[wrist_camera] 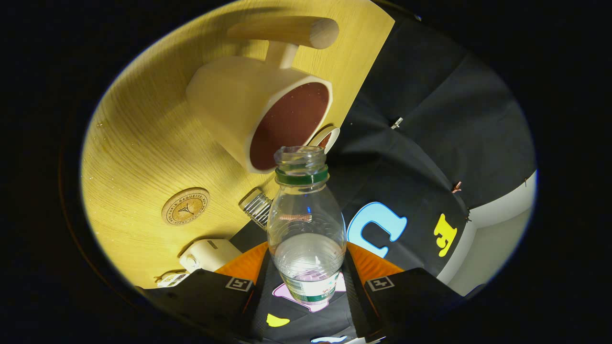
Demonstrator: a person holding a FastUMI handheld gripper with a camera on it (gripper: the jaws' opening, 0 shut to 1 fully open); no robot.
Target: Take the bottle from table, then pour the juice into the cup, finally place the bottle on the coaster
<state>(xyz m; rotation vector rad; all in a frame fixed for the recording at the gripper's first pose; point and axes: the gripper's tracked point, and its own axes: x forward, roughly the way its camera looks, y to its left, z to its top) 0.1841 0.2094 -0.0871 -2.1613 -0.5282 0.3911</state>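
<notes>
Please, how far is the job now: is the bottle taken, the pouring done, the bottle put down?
Taken: the gripper is shut on the clear plastic bottle. In hand: its open mouth is tilted at the rim of the cream cup with a wooden handle; I cannot tell any stream. Left: setting it on the round wooden coaster.

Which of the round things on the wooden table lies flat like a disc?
The coaster, a thin stamped disc beside the tall cup. The fingers grip the bottle.

small glass jar (256,206), white box (209,254)
</notes>
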